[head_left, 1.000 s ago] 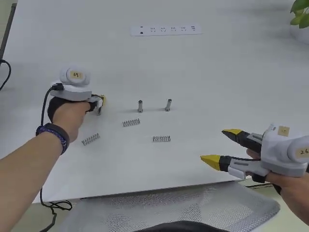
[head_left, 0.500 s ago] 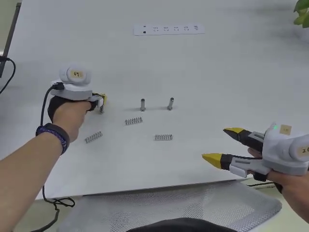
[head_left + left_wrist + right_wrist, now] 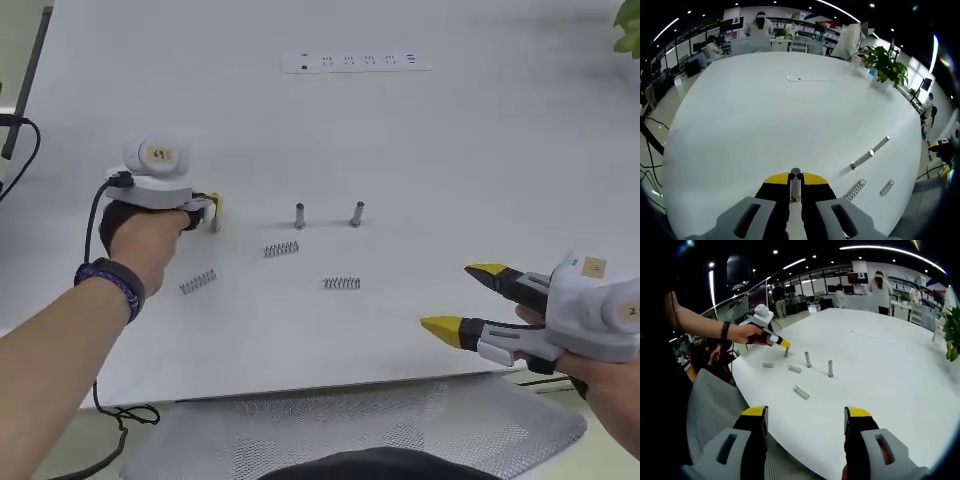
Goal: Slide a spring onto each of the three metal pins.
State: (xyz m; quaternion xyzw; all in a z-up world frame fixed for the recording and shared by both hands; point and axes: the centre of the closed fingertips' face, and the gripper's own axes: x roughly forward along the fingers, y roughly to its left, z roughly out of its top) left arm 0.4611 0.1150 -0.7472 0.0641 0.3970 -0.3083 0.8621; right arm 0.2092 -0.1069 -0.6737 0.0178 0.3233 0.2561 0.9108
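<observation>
Three short metal pins are on the white table. Two pins [image 3: 300, 215] [image 3: 357, 214] stand upright and free near the middle; they also show in the right gripper view [image 3: 808, 359] [image 3: 830, 368]. The third pin [image 3: 795, 184] stands upright on the table at the left, and my left gripper [image 3: 795, 179] [image 3: 208, 208] is shut on it. Three springs lie flat in front of the pins: one [image 3: 198, 282] at the left, one [image 3: 281, 249] in the middle, one [image 3: 341, 283] nearest the right. My right gripper [image 3: 462, 298] [image 3: 806, 412] hovers open by the front right edge, holding nothing.
A white power strip [image 3: 357, 62] lies at the far side of the table [image 3: 480, 160]. A grey mesh chair back [image 3: 380, 430] is just below the front edge. A black cable [image 3: 15, 150] hangs at the left edge. Green leaves [image 3: 630, 35] show at the far right corner.
The head camera has shifted a little, so the whole picture moved. Both grippers, the pins and the springs hold their places.
</observation>
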